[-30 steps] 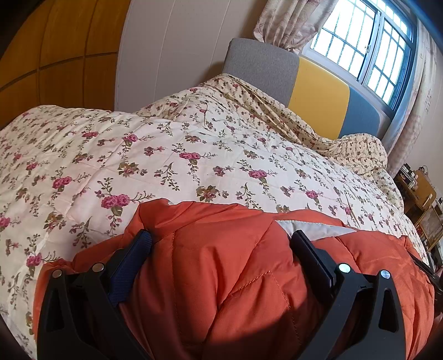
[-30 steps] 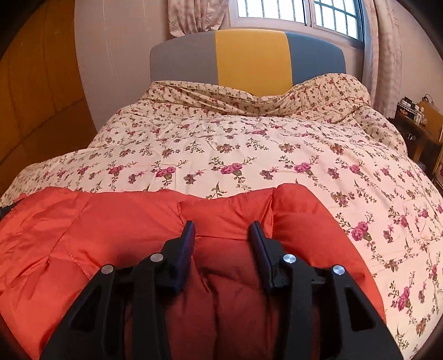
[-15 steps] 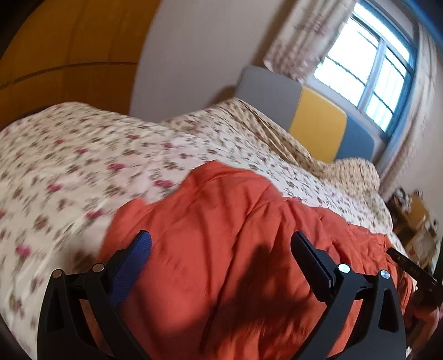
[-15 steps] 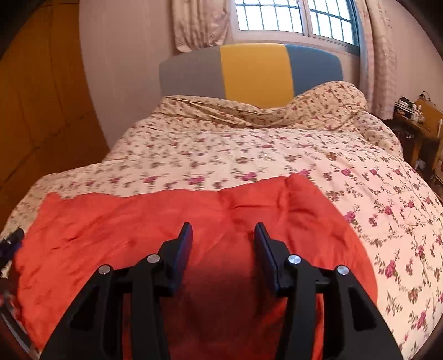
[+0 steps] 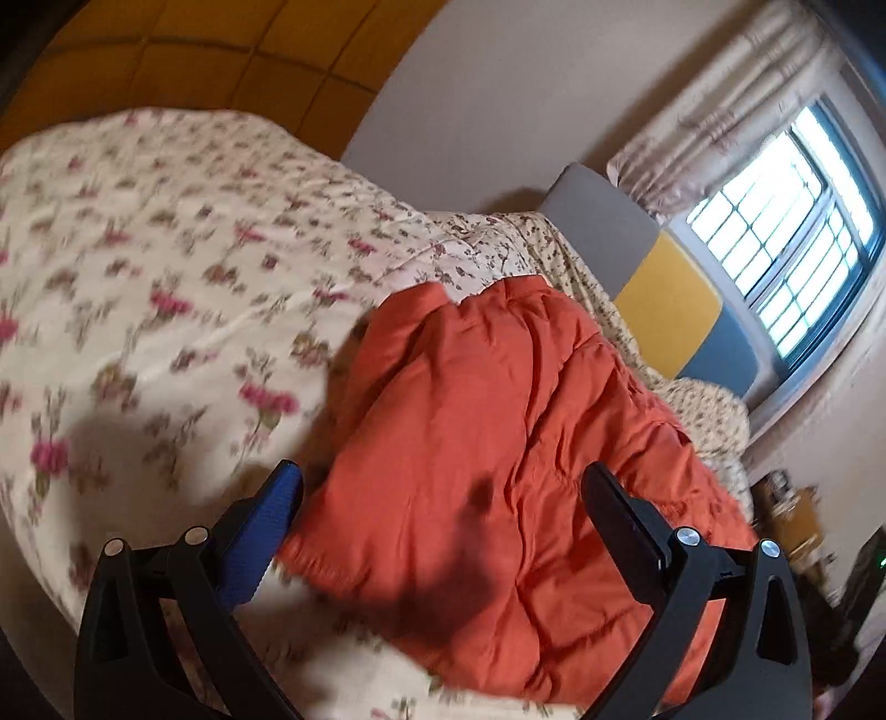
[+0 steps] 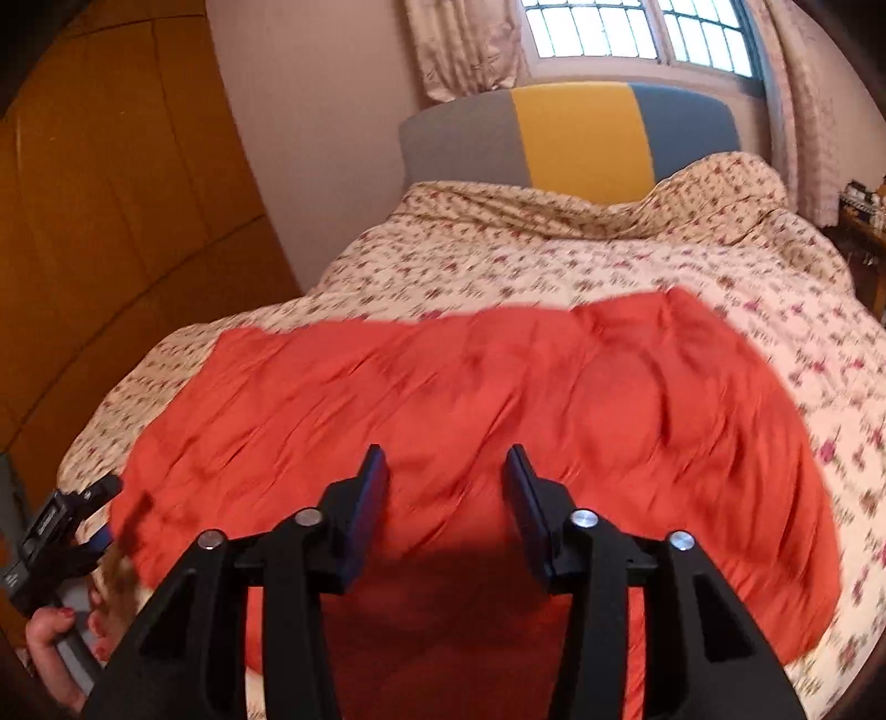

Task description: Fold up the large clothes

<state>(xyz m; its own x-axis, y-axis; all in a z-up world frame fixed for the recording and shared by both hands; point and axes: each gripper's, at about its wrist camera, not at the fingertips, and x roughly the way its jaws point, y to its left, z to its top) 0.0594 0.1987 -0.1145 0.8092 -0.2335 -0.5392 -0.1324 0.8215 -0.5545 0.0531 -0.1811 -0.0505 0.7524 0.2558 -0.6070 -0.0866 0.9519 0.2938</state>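
Since one second ago, both claws have pulled back from the orange padded jacket [image 6: 470, 399]: then its fabric bulged up between each pair of fingers, now it lies flatter on the bed, spread across the floral quilt [image 6: 609, 260].

Left claw [image 5: 443, 493]: jaws stand wide apart and empty, above the jacket's near edge. The view has rolled, so the bed now tilts across the picture. One finger carries a blue pad [image 5: 266, 531] at 8 o'clock; the other sits at 4 o'clock.

Right claw [image 6: 446, 482]: jaws are closing, with a clear gap between them; no fabric is pinched, and the jacket lies below them. The jacket now shows in full width, from 9 o'clock to 3 o'clock of this view.

Surroundings: a headboard [image 6: 576, 133] in grey, yellow and blue stands at 12 o'clock beyond the quilt, with a barred window [image 6: 637, 33] and curtains above it. Orange wall panels [image 6: 111, 194] run along 9 to 10 o'clock. At 8 o'clock in the right wrist view, a person's hand [image 6: 55, 637] holds the left claw's handle beside the jacket's edge. Both views are motion-blurred.
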